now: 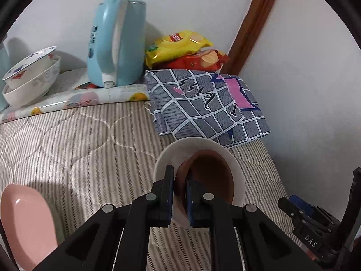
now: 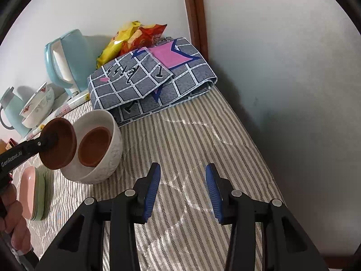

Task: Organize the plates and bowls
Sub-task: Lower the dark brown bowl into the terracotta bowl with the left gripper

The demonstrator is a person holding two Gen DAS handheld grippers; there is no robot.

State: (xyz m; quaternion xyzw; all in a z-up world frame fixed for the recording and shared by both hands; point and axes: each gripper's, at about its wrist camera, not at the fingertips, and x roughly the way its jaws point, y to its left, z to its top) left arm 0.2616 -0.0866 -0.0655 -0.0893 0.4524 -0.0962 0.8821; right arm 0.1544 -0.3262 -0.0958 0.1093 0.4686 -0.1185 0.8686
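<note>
Left wrist: my left gripper (image 1: 179, 187) is clamped on a brown bowl's (image 1: 212, 176) rim, over the white bowl (image 1: 237, 164) on the striped quilt (image 1: 79, 146) — its near side is hidden behind my fingers. Pink plate (image 1: 24, 223) cut off at left.

Right wrist: my right gripper (image 2: 183, 192) stands apart, empty — second brown bowl (image 2: 94, 148) sits inside the white one.
</note>
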